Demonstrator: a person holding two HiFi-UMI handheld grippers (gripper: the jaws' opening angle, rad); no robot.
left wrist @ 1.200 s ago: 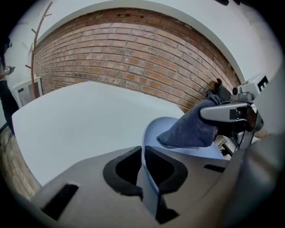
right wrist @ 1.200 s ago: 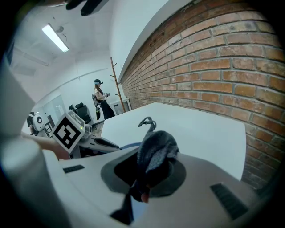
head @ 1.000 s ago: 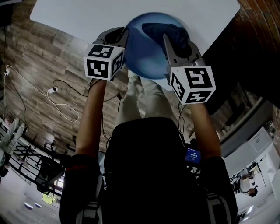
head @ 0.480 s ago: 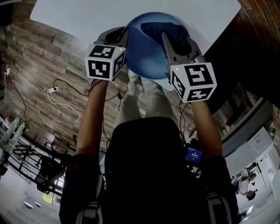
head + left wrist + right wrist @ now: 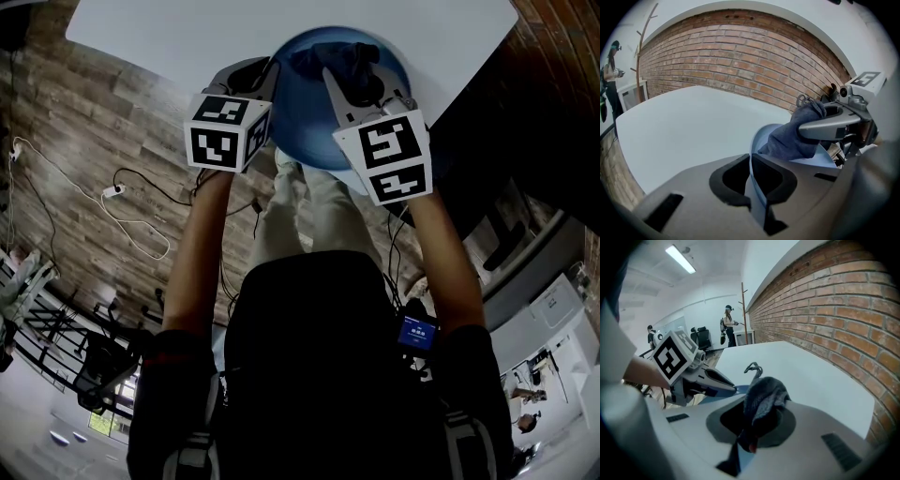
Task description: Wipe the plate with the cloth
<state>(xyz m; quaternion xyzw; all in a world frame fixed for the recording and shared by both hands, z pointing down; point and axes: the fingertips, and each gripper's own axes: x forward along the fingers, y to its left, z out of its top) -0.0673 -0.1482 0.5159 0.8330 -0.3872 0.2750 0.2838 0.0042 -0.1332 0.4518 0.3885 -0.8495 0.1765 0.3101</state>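
Note:
A blue plate (image 5: 309, 103) is held up over the near edge of the white table (image 5: 169, 37). My left gripper (image 5: 267, 80) is shut on the plate's left rim (image 5: 754, 178), which runs edge-on between its jaws. My right gripper (image 5: 352, 80) is shut on a dark blue cloth (image 5: 342, 61) that rests against the plate's face. In the right gripper view the cloth (image 5: 761, 401) bunches out from between the jaws, with the left gripper (image 5: 726, 387) just beyond. The left gripper view shows the cloth (image 5: 797, 136) pressed on the plate under the right gripper (image 5: 829, 129).
The white table (image 5: 679, 126) reaches to a brick wall (image 5: 740, 56). Cables (image 5: 122, 202) lie on the wooden floor at left. People stand far off by a coat stand (image 5: 743, 310) in the room behind.
My right gripper has swung left and turned, dragging the cloth across the plate from its right side toward its upper middle. The left gripper and plate have held still.

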